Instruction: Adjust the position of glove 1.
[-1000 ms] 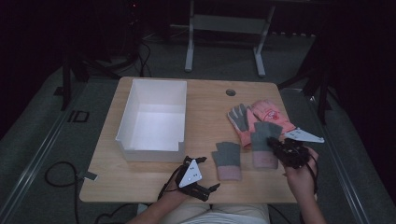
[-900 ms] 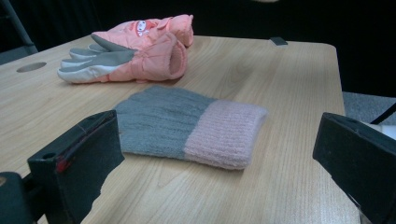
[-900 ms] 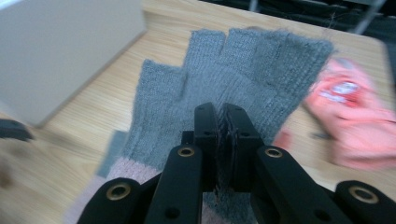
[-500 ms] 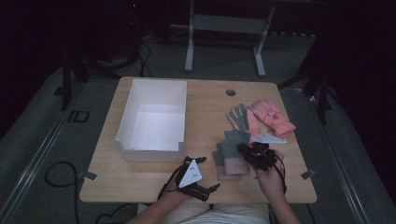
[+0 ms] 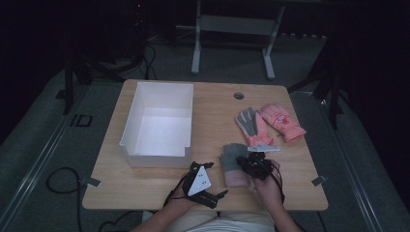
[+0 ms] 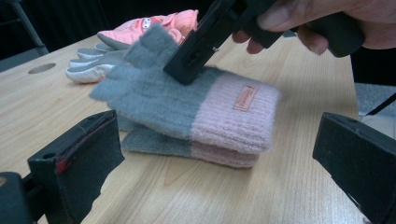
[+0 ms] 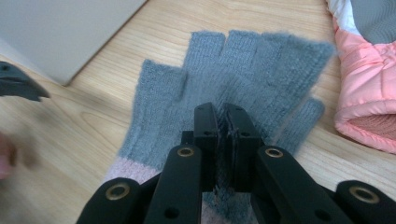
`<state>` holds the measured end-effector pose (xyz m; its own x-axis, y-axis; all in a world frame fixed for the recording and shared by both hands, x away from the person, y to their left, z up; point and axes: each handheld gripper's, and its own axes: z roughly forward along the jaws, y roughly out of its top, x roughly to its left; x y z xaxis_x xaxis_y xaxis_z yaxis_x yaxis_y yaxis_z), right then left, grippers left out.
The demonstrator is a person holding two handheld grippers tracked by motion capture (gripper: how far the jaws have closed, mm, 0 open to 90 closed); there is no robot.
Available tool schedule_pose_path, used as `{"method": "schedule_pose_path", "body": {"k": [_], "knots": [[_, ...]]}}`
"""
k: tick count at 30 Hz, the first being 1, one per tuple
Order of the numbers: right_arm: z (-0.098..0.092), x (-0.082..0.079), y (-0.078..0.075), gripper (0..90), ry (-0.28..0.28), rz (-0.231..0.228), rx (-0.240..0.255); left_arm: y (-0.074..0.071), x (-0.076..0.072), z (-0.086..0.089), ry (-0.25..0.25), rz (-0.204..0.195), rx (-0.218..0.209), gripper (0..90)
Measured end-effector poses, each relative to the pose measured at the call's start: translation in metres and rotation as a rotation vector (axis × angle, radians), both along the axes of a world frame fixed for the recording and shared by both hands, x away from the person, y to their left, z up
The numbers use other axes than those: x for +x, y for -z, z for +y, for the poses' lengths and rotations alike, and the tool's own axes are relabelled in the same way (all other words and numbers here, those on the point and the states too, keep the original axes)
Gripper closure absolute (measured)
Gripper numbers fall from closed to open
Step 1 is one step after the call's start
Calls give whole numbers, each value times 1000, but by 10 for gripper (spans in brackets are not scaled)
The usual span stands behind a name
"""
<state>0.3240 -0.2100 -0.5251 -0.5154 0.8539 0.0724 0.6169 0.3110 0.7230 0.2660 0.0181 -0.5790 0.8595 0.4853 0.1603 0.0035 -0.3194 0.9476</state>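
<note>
Nearest the person, the left gripper [image 5: 212,193] rested low at the front edge of the wooden surface [image 5: 212,121], its jaws spread wide apart with nothing between them. Just beyond it to the right, the right gripper [image 5: 252,162] had its jaws pressed together on a pinch of grey knit from the upper fingerless glove [image 6: 187,100], held by the person's right hand [image 5: 268,181]. That glove, grey at the fingers and pink at the cuff, lay stacked on a matching lower glove [image 6: 187,148] near the front of the surface. Farther back and to the right, a pair of pink padded gloves [image 5: 268,123] lay side by side, one showing a grey palm. To the left, a white open box [image 5: 157,123] sat on the surface, well apart from the gloves. A small round hole [image 5: 239,95] marked the far part of the surface.
</note>
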Motion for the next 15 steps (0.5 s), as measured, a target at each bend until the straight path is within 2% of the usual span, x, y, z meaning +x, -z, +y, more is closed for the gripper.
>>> {"method": "schedule_pose_path", "body": {"k": [6,7,10,14,15], "knots": [[0,7,5,836,0,8,-20,0,1,1,0,11,-12,8],[0,10,9,833,-5,17,-36,0,1,1,2,12,-16,7],[1,13,13,826,-11,30,-43,0,1,1,2,14,-13,7],[0,15,18,802,-13,41,-37,0,1,1,0,15,-13,7],[-2,16,21,763,-22,44,-35,0,2,1,-1,19,-10,7]]}}
